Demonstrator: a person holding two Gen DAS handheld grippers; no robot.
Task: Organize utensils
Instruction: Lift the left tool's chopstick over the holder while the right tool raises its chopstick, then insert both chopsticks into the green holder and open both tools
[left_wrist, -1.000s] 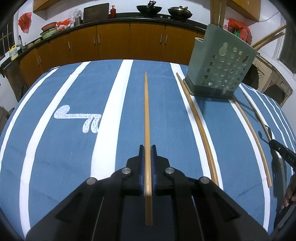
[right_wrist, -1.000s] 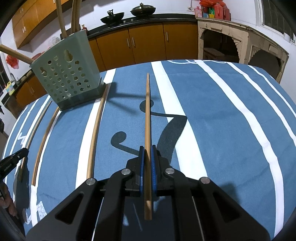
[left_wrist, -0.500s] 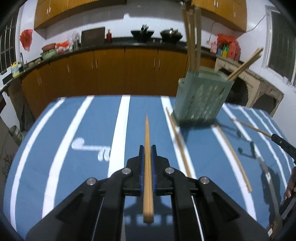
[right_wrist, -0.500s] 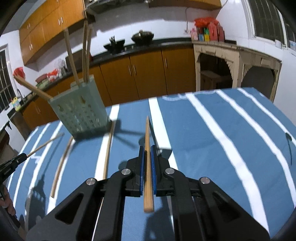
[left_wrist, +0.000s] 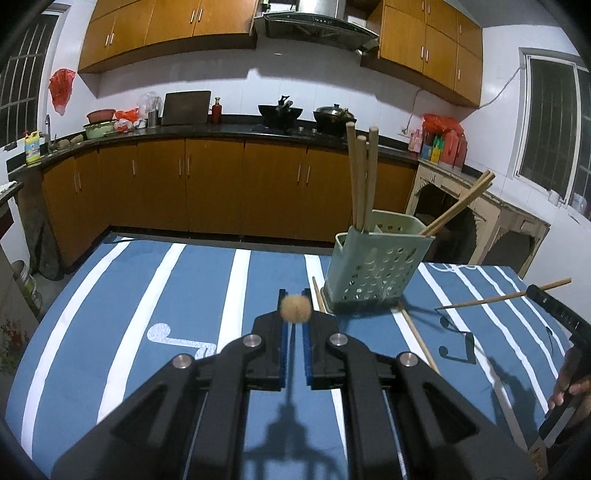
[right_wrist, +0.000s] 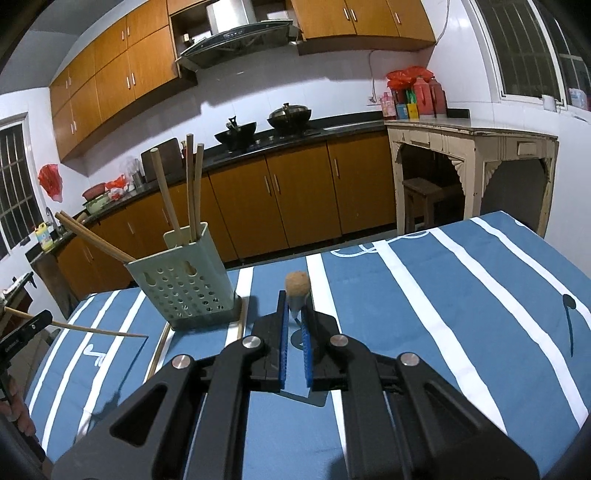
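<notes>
A green perforated utensil holder (left_wrist: 375, 267) stands on the blue striped tablecloth and holds several wooden chopsticks (left_wrist: 364, 181). It also shows in the right wrist view (right_wrist: 183, 280). My left gripper (left_wrist: 294, 301) is shut on a chopstick (left_wrist: 294, 309) that points end-on at the camera, raised above the table. My right gripper (right_wrist: 294, 297) is shut on another chopstick (right_wrist: 296, 284), also seen end-on. Each gripper with its chopstick shows in the other view: the right gripper's chopstick (left_wrist: 504, 295) at the right, the left gripper's chopstick (right_wrist: 92, 329) at the left.
Loose chopsticks lie on the cloth beside the holder (left_wrist: 419, 338) (left_wrist: 317, 299) (right_wrist: 160, 352). Wooden kitchen cabinets (left_wrist: 214, 184) and a counter with woks stand behind the table. A cream side table (right_wrist: 469, 162) stands at the right.
Both grippers have lifted and tilted up with their chopsticks, which lay flat on the cloth a second ago. The chopsticks now point toward the cameras.
</notes>
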